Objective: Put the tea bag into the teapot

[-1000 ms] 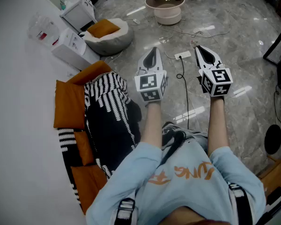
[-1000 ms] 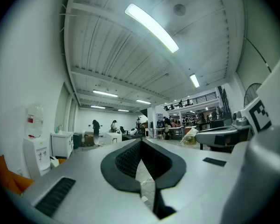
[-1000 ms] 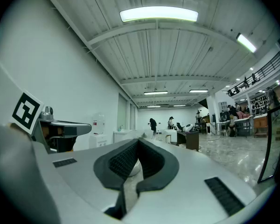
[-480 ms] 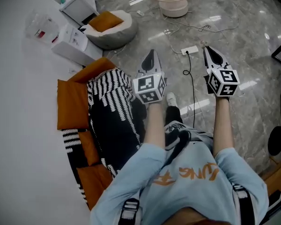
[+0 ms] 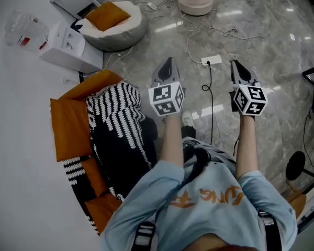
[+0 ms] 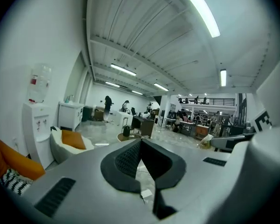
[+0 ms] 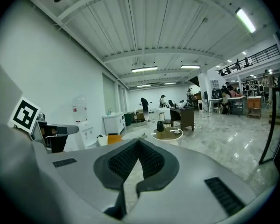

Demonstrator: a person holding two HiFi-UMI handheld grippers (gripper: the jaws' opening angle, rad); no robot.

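We hold our grey left gripper [image 5: 168, 63] and right gripper [image 5: 236, 66] closed and empty (no teapot or tea bag visible); the task looks unstarted.

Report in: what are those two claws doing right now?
Left gripper shut, empty. Right gripper shut, empty. Tea bag, teapot: not in view. Only floor below.

The shiny grey stone floor [image 5: 272, 41] is carrying a few things. A white plug box [image 5: 210, 61] is lying flat on it, and a black cord [image 5: 209, 95] is trailing from it. A round low table [image 5: 193, 3] is standing further off. A soft white seat [image 5: 126, 33] is sitting near a white water cooler [image 5: 68, 43].
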